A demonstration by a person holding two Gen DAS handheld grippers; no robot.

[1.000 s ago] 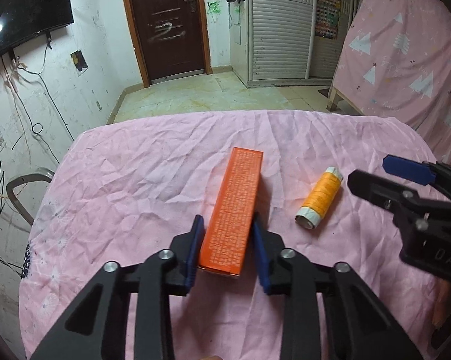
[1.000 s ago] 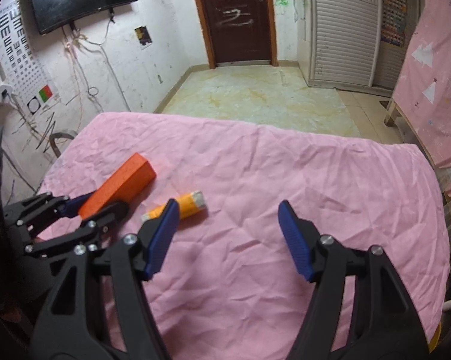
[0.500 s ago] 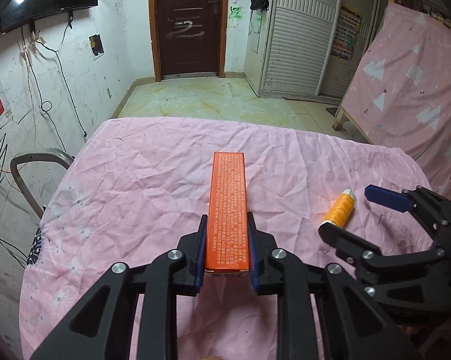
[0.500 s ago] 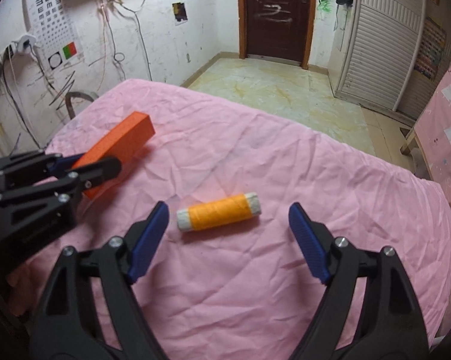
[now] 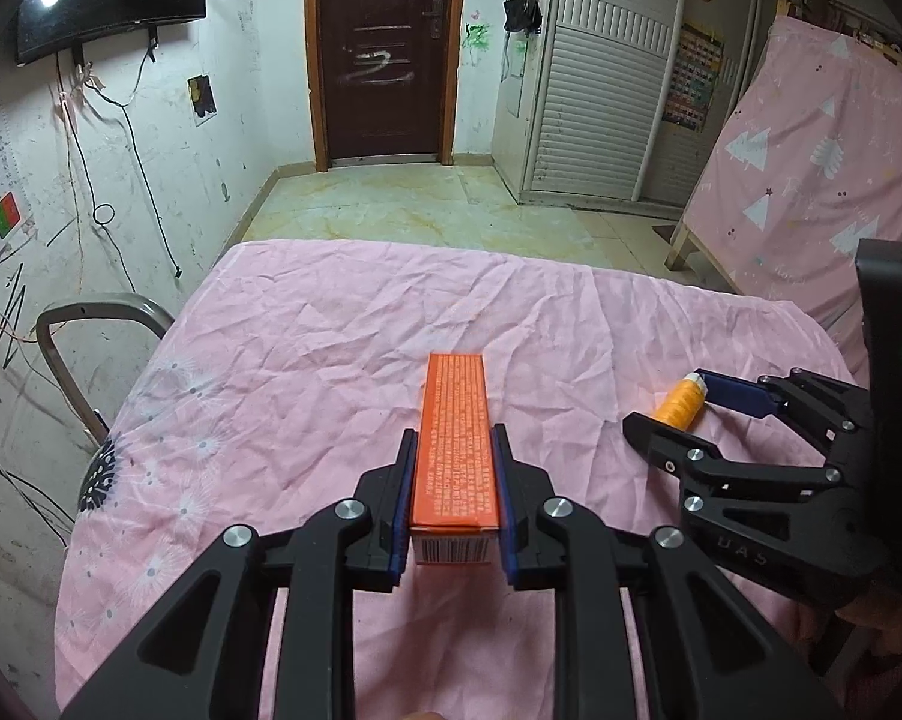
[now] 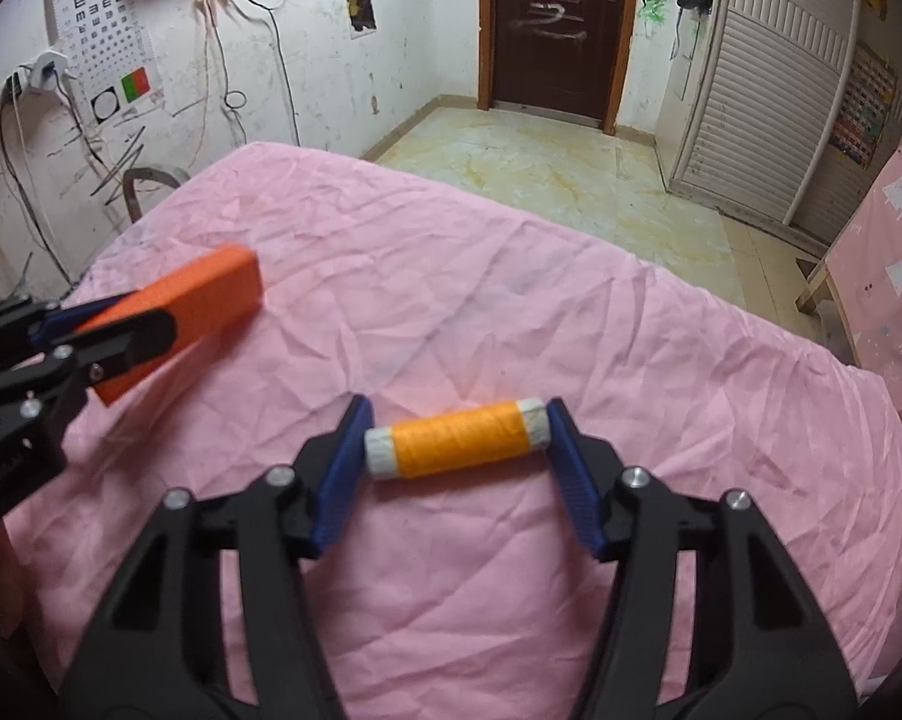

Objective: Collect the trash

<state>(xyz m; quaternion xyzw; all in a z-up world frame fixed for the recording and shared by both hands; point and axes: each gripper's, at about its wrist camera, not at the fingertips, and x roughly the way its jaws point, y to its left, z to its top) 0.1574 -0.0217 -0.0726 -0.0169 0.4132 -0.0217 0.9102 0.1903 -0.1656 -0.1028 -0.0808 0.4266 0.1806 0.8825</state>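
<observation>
The left gripper (image 5: 454, 480) is clamping its blue-padded jaws tight on the near end of a long orange cardboard box printed with fine text (image 5: 455, 432), which is sticking out straight ahead over the wrinkled pink cloth covering the table (image 5: 306, 360). From the right wrist view the same box (image 6: 210, 294) is showing its far end raised off the cloth, with the black fingers pinching its lower part.

The right gripper (image 6: 457, 438) is sitting low over the cloth (image 6: 511, 276) with its jaws having just been closing in; a spool of orange thread with white paper ends (image 6: 460, 437) is lying crosswise between them. Each blue pad is sitting right against a white end of the spool, though whether they are pressing on it is not clear. In the left wrist view the spool (image 5: 682, 399) is lying to the right of the box, well apart from it, framed by the right gripper's fingers (image 5: 739, 396)
</observation>
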